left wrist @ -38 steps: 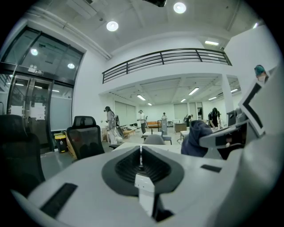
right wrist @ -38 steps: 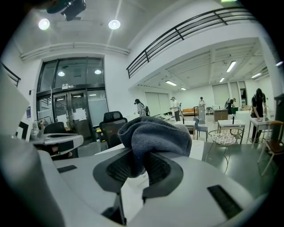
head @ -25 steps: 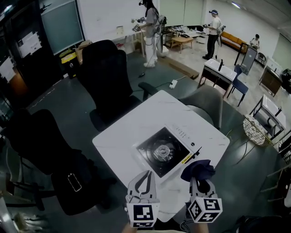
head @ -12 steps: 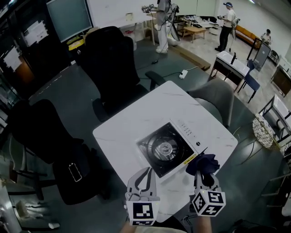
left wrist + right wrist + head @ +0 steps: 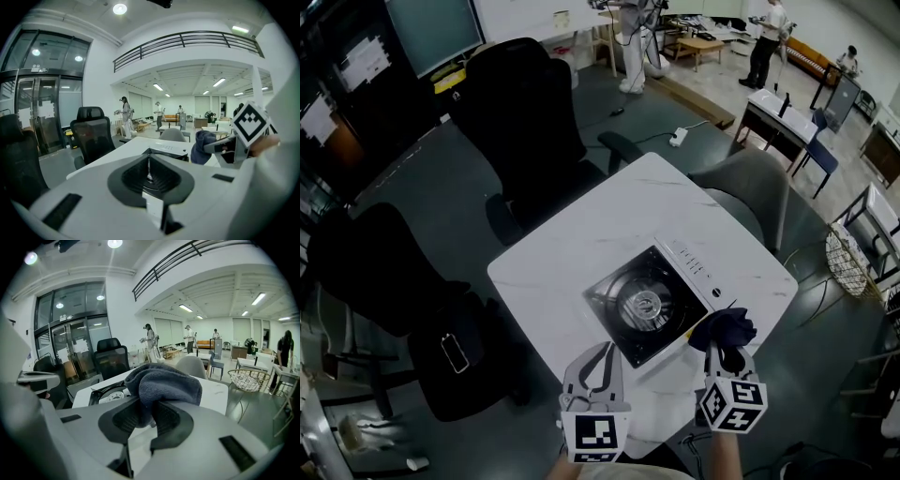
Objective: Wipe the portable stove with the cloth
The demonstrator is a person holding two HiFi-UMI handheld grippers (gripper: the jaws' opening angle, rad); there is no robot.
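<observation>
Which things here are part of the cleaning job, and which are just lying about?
Job: stove, cloth, right gripper holding the cloth.
Lying about: black chair, grey chair, wire basket, power strip on the floor.

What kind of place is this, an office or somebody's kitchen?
Most likely a big open office or lab hall, not a kitchen: black office chairs stand beside a white table, more desks dot an open floor, and a railed balcony runs above, near tall glass doors.
</observation>
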